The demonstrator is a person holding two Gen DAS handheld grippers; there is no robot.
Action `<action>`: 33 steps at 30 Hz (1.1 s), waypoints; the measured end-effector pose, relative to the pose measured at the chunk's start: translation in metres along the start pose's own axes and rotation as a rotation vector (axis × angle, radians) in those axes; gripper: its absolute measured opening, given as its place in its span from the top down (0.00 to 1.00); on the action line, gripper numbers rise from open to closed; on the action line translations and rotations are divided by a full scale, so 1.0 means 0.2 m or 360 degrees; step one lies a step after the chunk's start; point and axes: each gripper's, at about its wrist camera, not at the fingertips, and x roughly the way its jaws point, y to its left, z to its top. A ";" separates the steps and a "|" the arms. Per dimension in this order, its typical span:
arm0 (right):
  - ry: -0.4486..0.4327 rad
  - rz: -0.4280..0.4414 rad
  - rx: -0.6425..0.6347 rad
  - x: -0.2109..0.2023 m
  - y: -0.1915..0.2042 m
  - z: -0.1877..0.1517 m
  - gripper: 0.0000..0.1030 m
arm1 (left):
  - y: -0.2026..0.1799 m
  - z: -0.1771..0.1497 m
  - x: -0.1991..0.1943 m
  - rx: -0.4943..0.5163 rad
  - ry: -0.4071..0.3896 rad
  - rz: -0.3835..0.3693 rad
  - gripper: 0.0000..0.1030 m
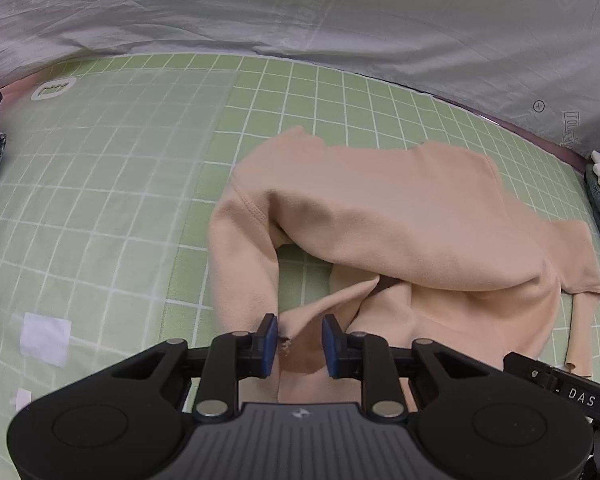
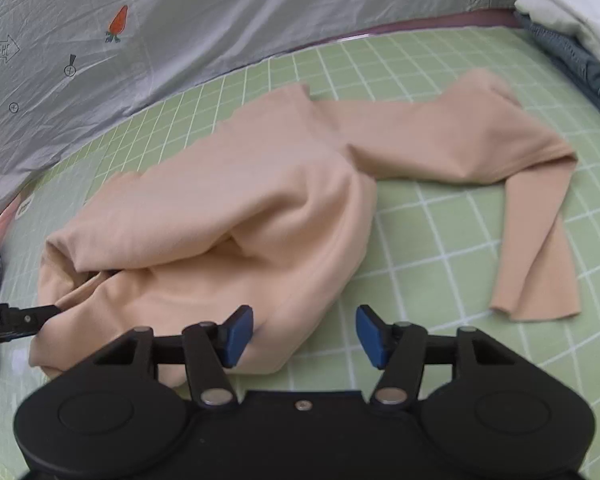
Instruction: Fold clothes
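So the surface is a green mat (image 1: pixel 112 184) with a white grid, and a grey printed sheet (image 1: pixel 340 16) with little carrots runs along its far edge. The peach long-sleeve top (image 1: pixel 380 216) lies crumpled around the mat's middle, body bunched up, 1 sleeve trailing toward the right edge, the other looping down the near side. Folded denim and white clothes (image 2: pixel 572 40) sit stacked at the far right corner.

The left gripper (image 1: pixel 300 338) has its pads slightly apart with a fold of the top's hem between them, not clearly pinched. The right gripper (image 2: pixel 306 334) stands wide apart, over the bunched near edge of the top, holding nothing.
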 end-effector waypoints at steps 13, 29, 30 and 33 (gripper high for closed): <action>-0.0273 0.0017 -0.0023 -0.29 -0.06 0.01 0.95 | 0.24 -0.14 -0.25 -0.0254 -0.0069 0.0088 0.97; -0.0074 -0.0091 0.0032 -0.22 -0.20 -0.02 0.44 | 0.27 -0.27 -0.16 -0.0309 0.0073 0.0045 0.78; -0.0048 -0.0086 0.0089 -0.20 -0.22 -0.02 0.43 | 0.28 -0.27 -0.16 -0.0326 0.0088 0.0011 0.74; -0.0021 -0.0049 0.0219 -0.16 -0.23 -0.06 0.23 | 0.30 -0.29 -0.14 -0.0369 0.0135 -0.0048 0.60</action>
